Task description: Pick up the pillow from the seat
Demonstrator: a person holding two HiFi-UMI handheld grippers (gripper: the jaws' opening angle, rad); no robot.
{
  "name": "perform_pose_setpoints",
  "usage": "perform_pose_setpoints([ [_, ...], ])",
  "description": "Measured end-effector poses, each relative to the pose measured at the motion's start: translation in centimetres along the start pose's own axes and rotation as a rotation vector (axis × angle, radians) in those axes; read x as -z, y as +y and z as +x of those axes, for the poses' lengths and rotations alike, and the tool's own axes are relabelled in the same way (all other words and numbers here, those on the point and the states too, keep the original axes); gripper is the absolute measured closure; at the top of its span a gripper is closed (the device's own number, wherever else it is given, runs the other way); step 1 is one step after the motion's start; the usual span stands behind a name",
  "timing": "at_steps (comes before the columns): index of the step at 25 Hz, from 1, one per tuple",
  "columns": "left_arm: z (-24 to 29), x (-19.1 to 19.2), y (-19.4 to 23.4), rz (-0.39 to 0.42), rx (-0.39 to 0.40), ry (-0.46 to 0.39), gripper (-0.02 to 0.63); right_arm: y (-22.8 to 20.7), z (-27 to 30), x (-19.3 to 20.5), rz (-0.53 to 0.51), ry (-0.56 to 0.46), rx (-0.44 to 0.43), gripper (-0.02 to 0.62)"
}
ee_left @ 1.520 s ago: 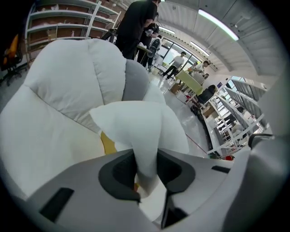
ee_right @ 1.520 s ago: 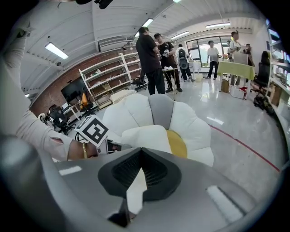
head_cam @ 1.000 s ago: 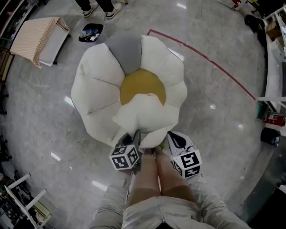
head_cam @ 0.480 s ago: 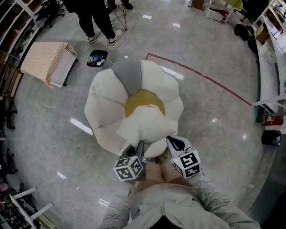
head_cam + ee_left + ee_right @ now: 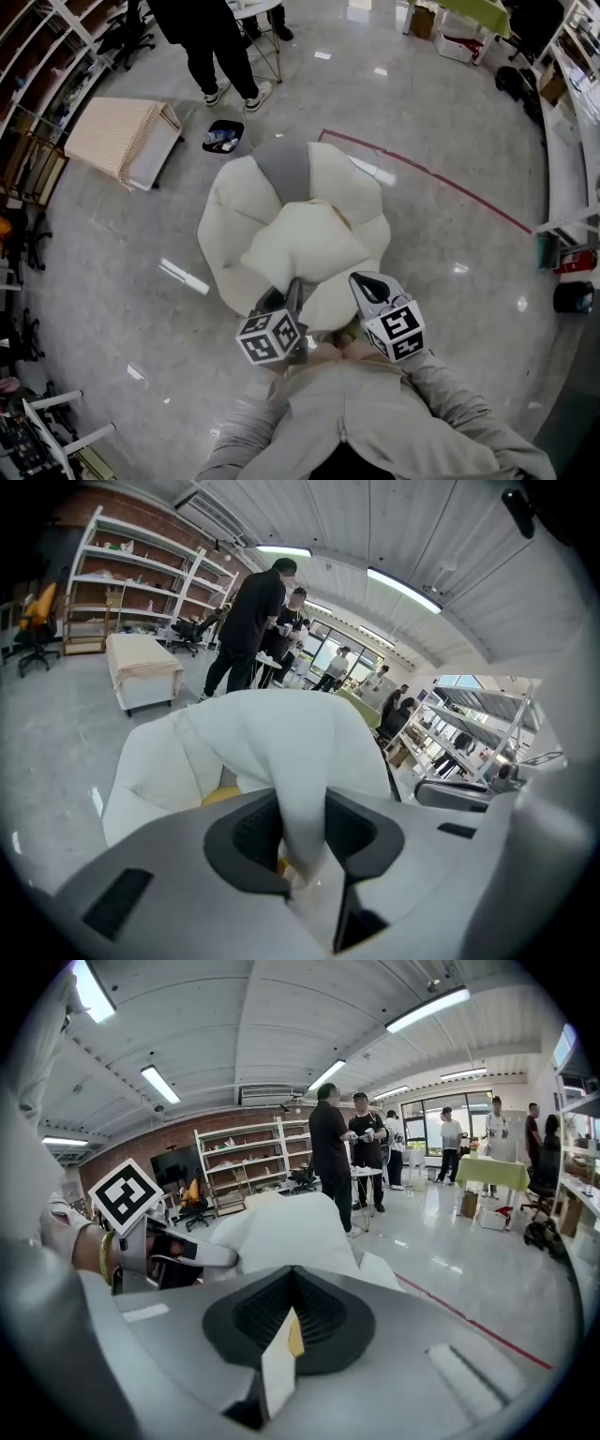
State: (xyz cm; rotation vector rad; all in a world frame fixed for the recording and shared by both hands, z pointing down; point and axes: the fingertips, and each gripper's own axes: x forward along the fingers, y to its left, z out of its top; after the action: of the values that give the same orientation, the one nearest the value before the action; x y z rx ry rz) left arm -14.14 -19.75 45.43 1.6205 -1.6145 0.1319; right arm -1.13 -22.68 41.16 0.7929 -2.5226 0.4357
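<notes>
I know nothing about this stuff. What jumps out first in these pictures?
A big flower-shaped seat with pale petals, one grey, sits on the shiny floor mid-picture in the head view. Above it hangs a white pillow, its fabric pinched in the left gripper, the right gripper close beside it. Farther off, a person in black stands near a beige-covered box.

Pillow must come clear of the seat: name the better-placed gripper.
Left. The left gripper clamps a thick fold of the pillow; the right gripper pinches only a thin white sliver, apparently its edge.
</notes>
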Motion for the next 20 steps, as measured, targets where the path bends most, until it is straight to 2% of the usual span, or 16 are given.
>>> perform_pose_setpoints([
  [14, -1.8, -2.9, -2.3, 0.01, 0.048, -0.057, 0.502, 1.2, -1.4, -4.1, -0.021, -0.079, -0.022, 0.595],
  [20, -2.0, -3.5, -1.9, 0.004, 0.043, -0.078, 0.502, 1.2, -0.9, -4.4, -0.034, -0.08, -0.01, 0.595],
])
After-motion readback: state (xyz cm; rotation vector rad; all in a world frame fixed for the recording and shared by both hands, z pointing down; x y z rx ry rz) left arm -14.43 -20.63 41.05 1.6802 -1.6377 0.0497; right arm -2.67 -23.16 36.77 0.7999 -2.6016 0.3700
